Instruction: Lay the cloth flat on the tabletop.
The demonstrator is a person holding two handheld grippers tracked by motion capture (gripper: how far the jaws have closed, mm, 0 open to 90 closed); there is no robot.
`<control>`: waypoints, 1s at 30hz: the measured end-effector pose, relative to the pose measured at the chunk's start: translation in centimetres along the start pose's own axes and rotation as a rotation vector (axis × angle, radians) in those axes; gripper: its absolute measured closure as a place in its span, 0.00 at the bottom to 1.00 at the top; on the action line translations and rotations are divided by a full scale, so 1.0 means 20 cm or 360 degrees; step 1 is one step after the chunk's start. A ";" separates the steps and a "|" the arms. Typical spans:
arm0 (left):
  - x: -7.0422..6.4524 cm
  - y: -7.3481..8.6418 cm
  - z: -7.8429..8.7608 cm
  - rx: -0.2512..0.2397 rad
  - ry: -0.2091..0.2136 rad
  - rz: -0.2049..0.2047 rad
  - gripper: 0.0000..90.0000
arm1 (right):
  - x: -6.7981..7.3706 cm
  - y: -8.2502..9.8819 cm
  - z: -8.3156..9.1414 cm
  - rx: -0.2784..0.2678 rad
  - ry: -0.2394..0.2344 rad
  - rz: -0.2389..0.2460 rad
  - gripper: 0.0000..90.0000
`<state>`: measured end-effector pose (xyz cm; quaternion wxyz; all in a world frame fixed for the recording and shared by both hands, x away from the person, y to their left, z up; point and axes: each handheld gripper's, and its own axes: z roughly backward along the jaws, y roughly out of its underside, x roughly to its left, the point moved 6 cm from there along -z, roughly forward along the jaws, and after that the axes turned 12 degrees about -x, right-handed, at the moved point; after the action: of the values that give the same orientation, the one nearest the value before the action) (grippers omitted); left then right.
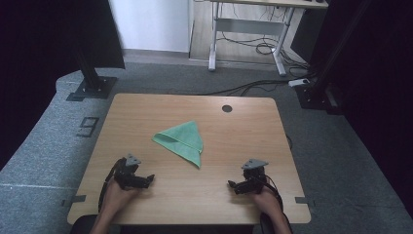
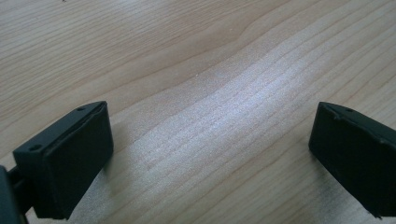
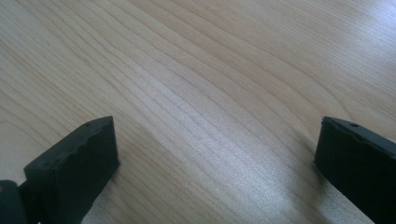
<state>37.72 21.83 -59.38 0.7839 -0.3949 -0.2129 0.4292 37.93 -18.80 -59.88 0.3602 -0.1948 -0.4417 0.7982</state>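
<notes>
The person's forearms (image 1: 109,214) are cut off by the high view's bottom edge.

Both hands hold their tongs low, left tongs (image 1: 146,181) and right tongs (image 1: 235,185) spread wide, tips turned inward.

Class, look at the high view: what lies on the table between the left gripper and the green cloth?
Nothing: between the left gripper and the green cloth the high view shows bare wooden table.
</notes>
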 end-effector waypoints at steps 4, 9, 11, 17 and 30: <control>0.00 0.00 0.00 -0.0021 0.0002 0.0000 0.03 | 0.00 0.00 0.00 0.0000 0.0000 0.0000 0.00; -0.03 -0.04 0.01 -0.0012 0.0033 0.0001 0.17 | 0.00 0.00 0.00 0.0000 0.0000 0.0000 0.00; -0.04 -0.06 0.00 -0.0027 0.0042 -0.0007 0.17 | 0.00 0.00 0.00 0.0000 0.0000 0.0000 0.00; -0.13 -0.18 -0.03 -0.0076 0.0147 -0.0061 0.24 | 0.00 0.00 0.00 0.0001 0.0000 0.0000 0.00; -0.36 -0.44 -0.17 -0.0120 0.0331 -0.0195 0.38 | 0.00 0.00 0.00 0.0001 0.0000 -0.0001 0.00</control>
<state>40.67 11.51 -54.35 0.8111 -0.4526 -0.1702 0.3290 37.94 -18.80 -59.88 0.3605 -0.1946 -0.4416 0.7982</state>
